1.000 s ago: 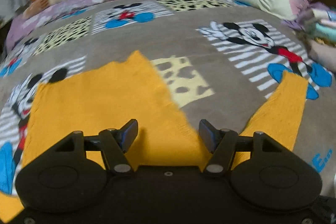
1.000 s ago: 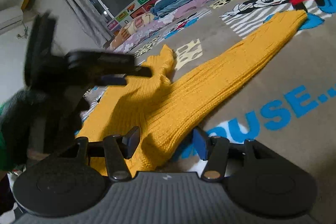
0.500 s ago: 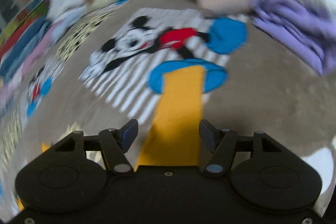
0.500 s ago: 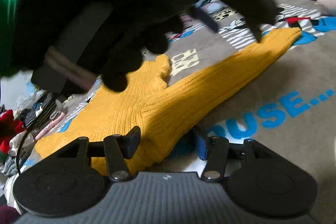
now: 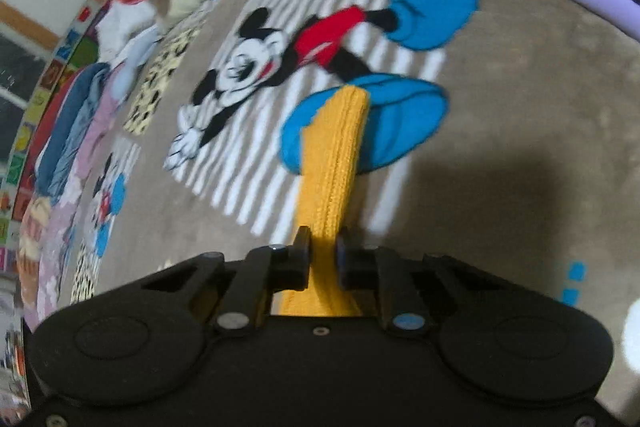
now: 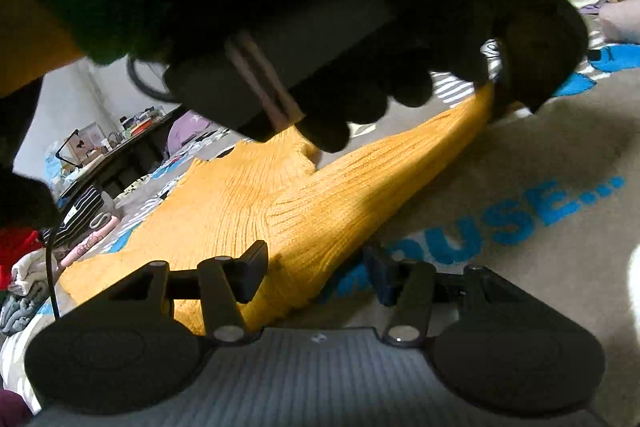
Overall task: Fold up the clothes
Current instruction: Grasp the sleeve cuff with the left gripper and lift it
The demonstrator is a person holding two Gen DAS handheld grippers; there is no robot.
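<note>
Left tongs, open before, closing, apparently pinching yellow sleeve.

Yellow knit sweater spread on the bed, one sleeve pinched

My yellow ribbed-knit sweater lies flat on the grey cartoon-print blanket, body spread toward the left of my right wrist view, with the near hem edge bunched up in small folds just ahead of my right hand-held gripper, whose jaws stand apart with that edge between them, not pressed. One long sleeve stretches away across the blanket, its cuff end resting over a blue printed shoe. The jaws of my left hand-held gripper are closing, with that sleeve squeezed into a narrow ridge between them; the cuff lies flat.
</note>
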